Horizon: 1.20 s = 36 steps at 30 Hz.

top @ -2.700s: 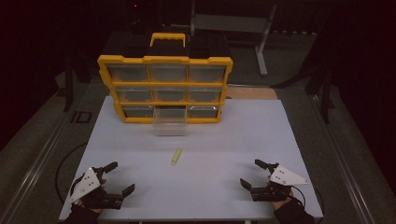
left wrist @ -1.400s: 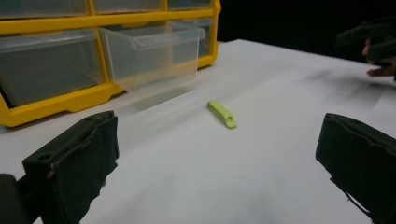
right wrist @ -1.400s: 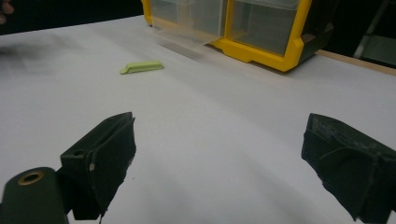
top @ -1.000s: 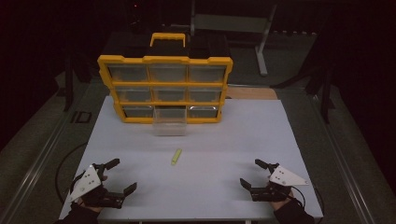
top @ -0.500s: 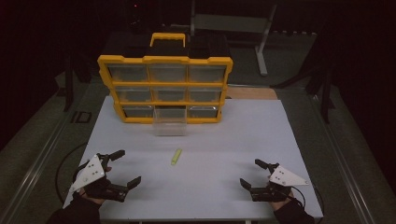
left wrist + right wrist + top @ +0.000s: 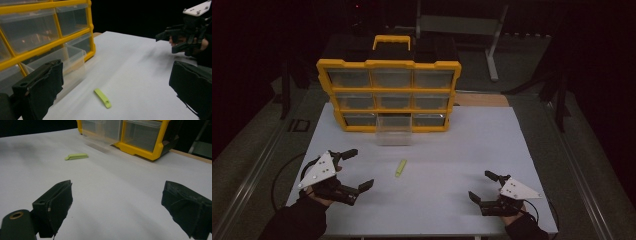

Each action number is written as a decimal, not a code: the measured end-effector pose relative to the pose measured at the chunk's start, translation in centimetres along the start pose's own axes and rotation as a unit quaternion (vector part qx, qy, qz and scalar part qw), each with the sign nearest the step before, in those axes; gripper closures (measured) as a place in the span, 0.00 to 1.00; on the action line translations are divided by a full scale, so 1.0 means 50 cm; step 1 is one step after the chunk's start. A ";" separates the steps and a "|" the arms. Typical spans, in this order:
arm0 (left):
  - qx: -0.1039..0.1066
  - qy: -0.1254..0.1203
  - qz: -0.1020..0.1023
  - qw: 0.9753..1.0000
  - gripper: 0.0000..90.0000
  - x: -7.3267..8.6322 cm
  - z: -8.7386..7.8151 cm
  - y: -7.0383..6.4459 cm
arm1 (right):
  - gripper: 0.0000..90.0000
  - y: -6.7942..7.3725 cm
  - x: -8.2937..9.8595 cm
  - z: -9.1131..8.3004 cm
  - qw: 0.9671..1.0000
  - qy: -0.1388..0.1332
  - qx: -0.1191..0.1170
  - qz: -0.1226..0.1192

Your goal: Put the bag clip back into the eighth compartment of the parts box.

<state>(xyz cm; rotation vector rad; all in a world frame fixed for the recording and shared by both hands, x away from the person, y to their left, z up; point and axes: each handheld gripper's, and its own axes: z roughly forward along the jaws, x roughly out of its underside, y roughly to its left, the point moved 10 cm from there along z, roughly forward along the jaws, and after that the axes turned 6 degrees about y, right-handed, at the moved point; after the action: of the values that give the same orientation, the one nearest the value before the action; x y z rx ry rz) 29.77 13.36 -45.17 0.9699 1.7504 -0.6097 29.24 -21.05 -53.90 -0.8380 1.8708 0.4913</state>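
In the high view we see the white desk (image 6: 492, 150) with a yellow drawer organizer (image 6: 389, 95) at the upper middle of the frame, its bottom-centre clear drawer (image 6: 394, 131) pulled out toward us. A small green clip (image 6: 400, 168) lies flat on the desk at the centre of the frame, just below that drawer and apart from it. The left gripper (image 6: 353, 170) sits at the lower left, its fingers spread wide and pointing toward the clip, near it but not touching. The right gripper (image 6: 481, 186) rests at the lower right, well apart from the clip, fingers also wide. In the left gripper view the two black fingers (image 6: 40, 90) rise at the lower left and lower right corners, wide apart, and the green clip (image 6: 102, 98) lies between them at the lower centre; the organizer (image 6: 45, 32) fills the upper left and the right gripper (image 6: 172, 41) shows at the upper right. In the right gripper view the fingers (image 6: 56, 202) stand wide with bare desk between, the clip (image 6: 76, 156) at the upper left, the drawer (image 6: 102, 131) at the top.
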 end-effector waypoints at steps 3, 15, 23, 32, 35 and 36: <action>0.000 0.002 0.005 1.000 0.00 -0.011 0.009 0.002 | 0.11 0.001 0.000 0.000 1.000 0.000 -0.001 0.001; 0.018 0.005 0.006 1.000 0.00 -0.051 0.052 0.001 | 0.11 0.004 0.000 0.003 1.000 0.001 -0.007 0.003; 0.025 -0.006 0.002 1.000 0.00 -0.064 0.083 0.004 | 0.11 0.005 0.001 0.004 1.000 0.002 -0.010 0.006; 0.045 0.003 -0.022 0.999 0.00 -0.052 0.128 0.000 | 0.11 0.006 -0.001 0.005 1.000 0.000 -0.011 0.006; 0.045 0.013 -0.027 0.999 0.00 -0.040 0.147 0.000 | 0.11 0.006 0.000 0.005 1.000 0.000 -0.012 0.005; 0.044 0.019 -0.029 0.998 0.00 -0.034 0.154 -0.001 | 0.11 0.006 -0.001 0.004 1.000 0.000 -0.012 0.006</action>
<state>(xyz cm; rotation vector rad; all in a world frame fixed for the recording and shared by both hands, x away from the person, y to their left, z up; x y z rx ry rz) 34.07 6.87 -46.45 1.0003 1.8031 -0.7144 29.17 -20.69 -53.98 -0.8436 1.8730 0.5221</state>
